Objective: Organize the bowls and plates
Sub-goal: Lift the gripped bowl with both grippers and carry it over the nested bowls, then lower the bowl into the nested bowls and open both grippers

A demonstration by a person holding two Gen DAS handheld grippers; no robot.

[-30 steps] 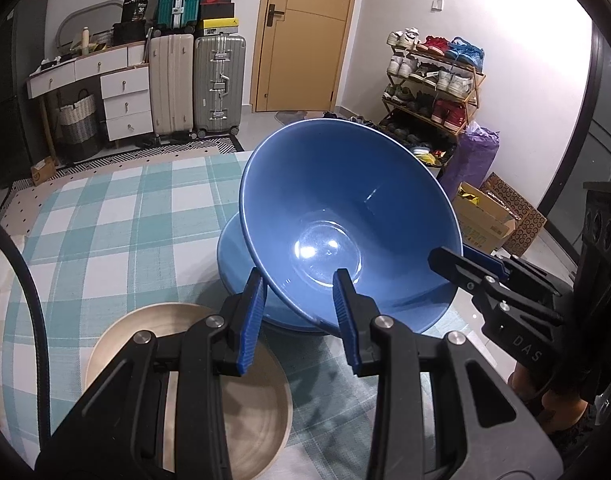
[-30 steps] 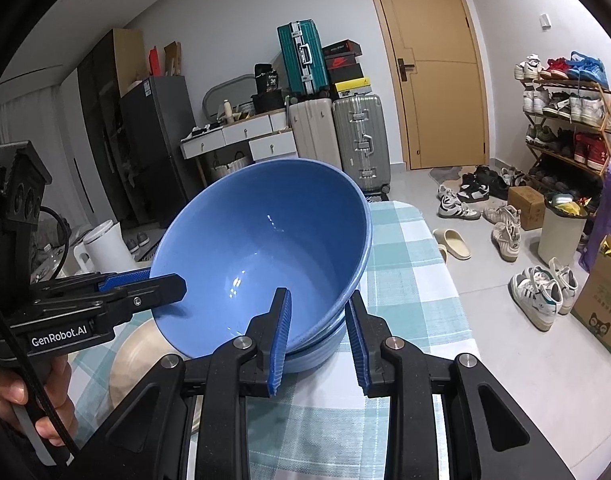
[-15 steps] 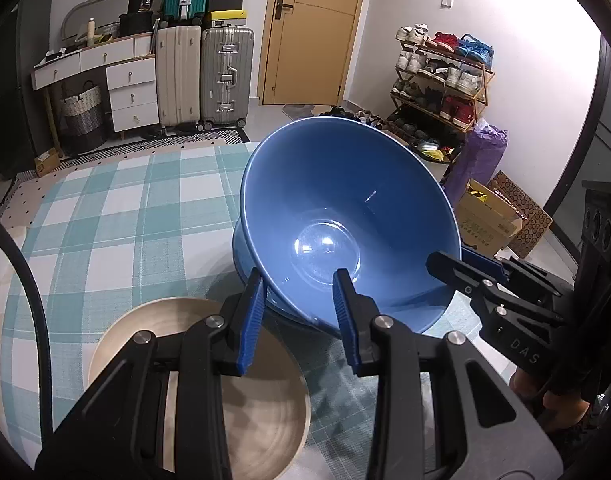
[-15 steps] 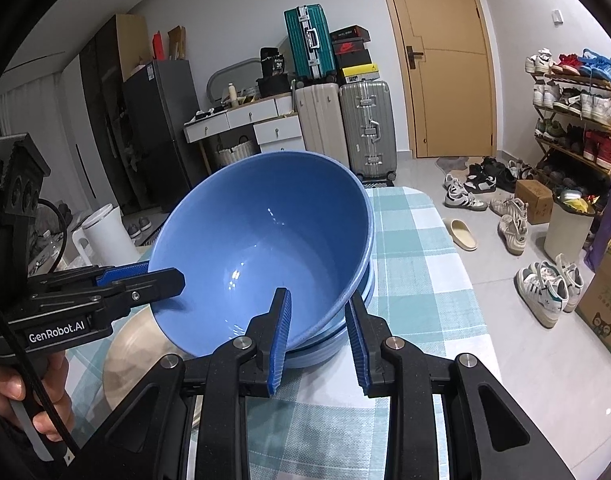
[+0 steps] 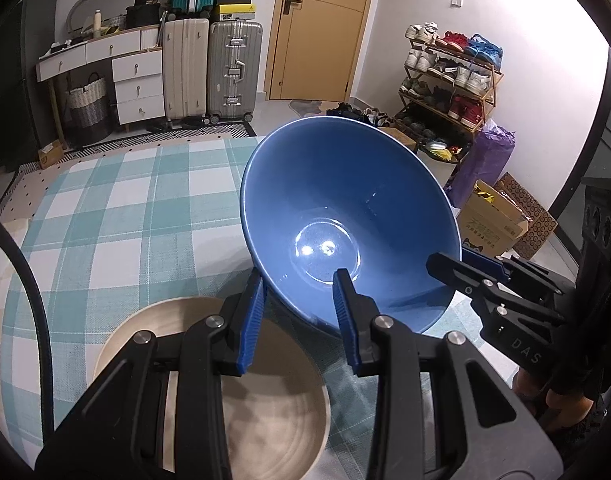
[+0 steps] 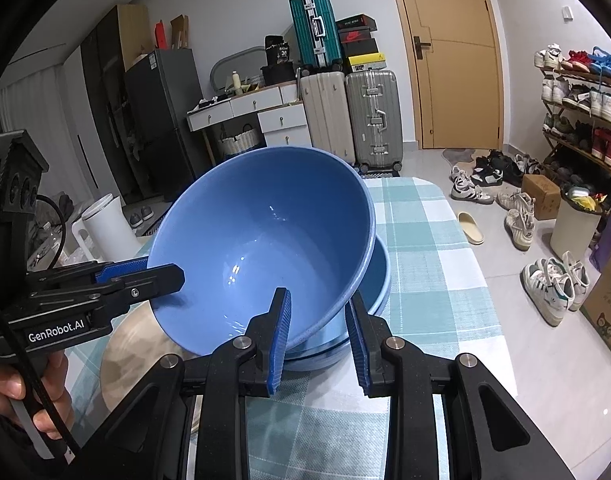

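on the left of the checked cloth point(image 5: 117, 216) sits a beige plate point(image 5: 273, 412), bare inside, partly under the left gripper point(image 5: 299, 316). in the right wrist view the same plate point(image 6: 137, 344) shows as a tan arc below the left gripper point(image 6: 141, 276), with the person's hand point(image 6: 29, 392) wrapped round its handle.

next comes the blue bowl point(image 5: 345, 224), tilted with its mouth toward both cameras and nothing in it but glare. the left gripper's jaws straddle its near left rim, one blue pad point(image 5: 251, 320) outside the wall and the other inside; a gap shows at each pad, so i cannot tell whether they are pressing or just set around the rim.

in the right wrist view the bowl point(image 6: 265, 248) leans over a second blue bowl point(image 6: 379, 280) that sits flat on the cloth point(image 6: 425, 248) below and to its right; whether the two touch is hidden. the lower bowl's inside is mostly covered.

the right gripper point(image 6: 319, 334) straddles the tilted bowl's rim on the near right side, one pad point(image 6: 279, 340) inside and the other outside, again with a little gap, so a firm clamp cannot be confirmed. in the left wrist view the right gripper point(image 5: 465, 266) reaches in from the right edge, its tips at the bowl's right rim.
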